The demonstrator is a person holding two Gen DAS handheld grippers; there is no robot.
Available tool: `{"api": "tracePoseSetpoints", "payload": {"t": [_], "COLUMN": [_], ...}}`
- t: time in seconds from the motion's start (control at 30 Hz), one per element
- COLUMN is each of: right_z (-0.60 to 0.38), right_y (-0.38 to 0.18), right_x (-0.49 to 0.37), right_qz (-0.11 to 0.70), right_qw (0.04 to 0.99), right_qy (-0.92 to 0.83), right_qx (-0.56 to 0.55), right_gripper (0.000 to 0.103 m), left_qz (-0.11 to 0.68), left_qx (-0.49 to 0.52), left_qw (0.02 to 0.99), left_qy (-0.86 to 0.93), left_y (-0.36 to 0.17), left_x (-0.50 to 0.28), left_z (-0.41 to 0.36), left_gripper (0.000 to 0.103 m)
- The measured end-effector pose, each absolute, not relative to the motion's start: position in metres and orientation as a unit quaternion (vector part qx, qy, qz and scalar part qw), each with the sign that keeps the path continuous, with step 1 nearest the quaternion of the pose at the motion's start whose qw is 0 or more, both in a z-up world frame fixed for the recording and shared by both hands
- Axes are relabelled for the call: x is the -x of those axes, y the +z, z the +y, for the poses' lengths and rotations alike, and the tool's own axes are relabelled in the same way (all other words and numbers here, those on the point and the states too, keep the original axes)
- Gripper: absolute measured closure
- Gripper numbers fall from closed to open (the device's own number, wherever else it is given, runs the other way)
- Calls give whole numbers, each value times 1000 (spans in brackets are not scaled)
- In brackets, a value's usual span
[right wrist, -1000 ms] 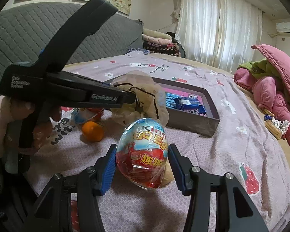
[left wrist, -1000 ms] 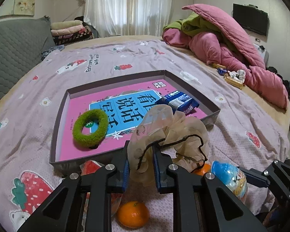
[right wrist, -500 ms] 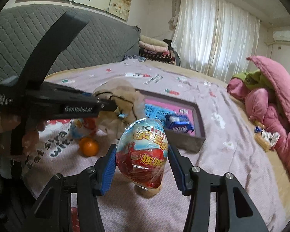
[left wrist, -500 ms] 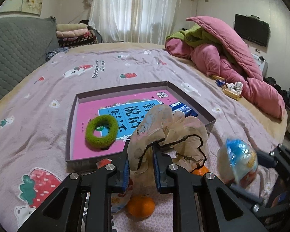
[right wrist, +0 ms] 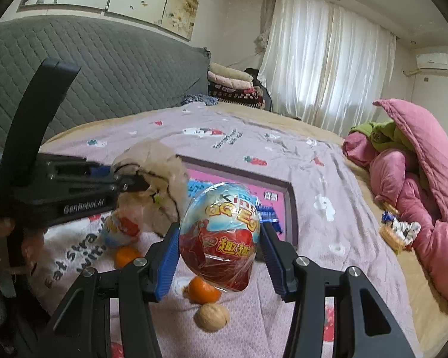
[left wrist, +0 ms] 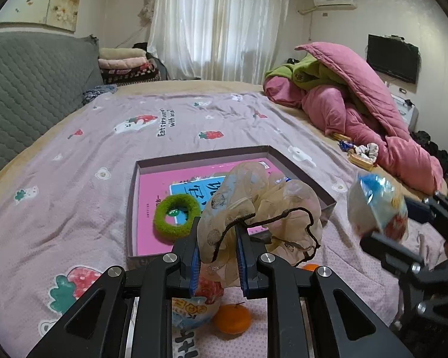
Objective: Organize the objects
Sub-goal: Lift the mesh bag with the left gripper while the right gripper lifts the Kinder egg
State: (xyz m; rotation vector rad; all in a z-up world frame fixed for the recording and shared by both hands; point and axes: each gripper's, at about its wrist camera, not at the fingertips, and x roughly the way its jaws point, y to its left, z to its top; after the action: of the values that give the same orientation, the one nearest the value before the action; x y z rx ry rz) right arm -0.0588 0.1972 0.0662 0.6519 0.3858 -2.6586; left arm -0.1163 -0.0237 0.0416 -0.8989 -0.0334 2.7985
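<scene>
My left gripper (left wrist: 217, 256) is shut on a beige sheer scrunchie (left wrist: 259, 211) with a black cord, held above the bed in front of the shallow grey box (left wrist: 133, 197). The box holds a pink book, a green fuzzy hair ring (left wrist: 176, 217) and a blue packet (right wrist: 267, 213). My right gripper (right wrist: 219, 247) is shut on a foil-wrapped Kinder egg (right wrist: 221, 235), raised above the bed. It shows blurred at the right of the left wrist view (left wrist: 377, 208). The left gripper with the scrunchie (right wrist: 161, 176) appears at the left of the right wrist view.
On the bedspread below lie two tangerines (right wrist: 201, 291) (right wrist: 125, 255), a walnut (right wrist: 212, 317) and a second wrapped egg (left wrist: 194, 307). A pink quilt pile (left wrist: 358, 104) sits at the right, a grey padded headboard (right wrist: 104, 80) at the left.
Both grippers have risen above the bed with their loads. The box and bed now look lower and farther. The egg has lifted clear of the bedspread, showing a tangerine and walnut beneath.
</scene>
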Motion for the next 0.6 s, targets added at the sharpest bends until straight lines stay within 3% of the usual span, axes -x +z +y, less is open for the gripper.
{"api": "tracePoseSetpoints", "payload": {"t": [0.6], "right_z": [194], "right_y": [72], "right_x": [84], "right_qz": [113], "right_qw": [197], "right_qy": [-949], "right_qx": [-219], "right_gripper": [50], "left_qz": [-43], "left_qx": [303], "left_qw": [78], "left_qy": [949], "left_y": [48], "left_x": [122], "left_z": [-54], "left_gripper": [83]}}
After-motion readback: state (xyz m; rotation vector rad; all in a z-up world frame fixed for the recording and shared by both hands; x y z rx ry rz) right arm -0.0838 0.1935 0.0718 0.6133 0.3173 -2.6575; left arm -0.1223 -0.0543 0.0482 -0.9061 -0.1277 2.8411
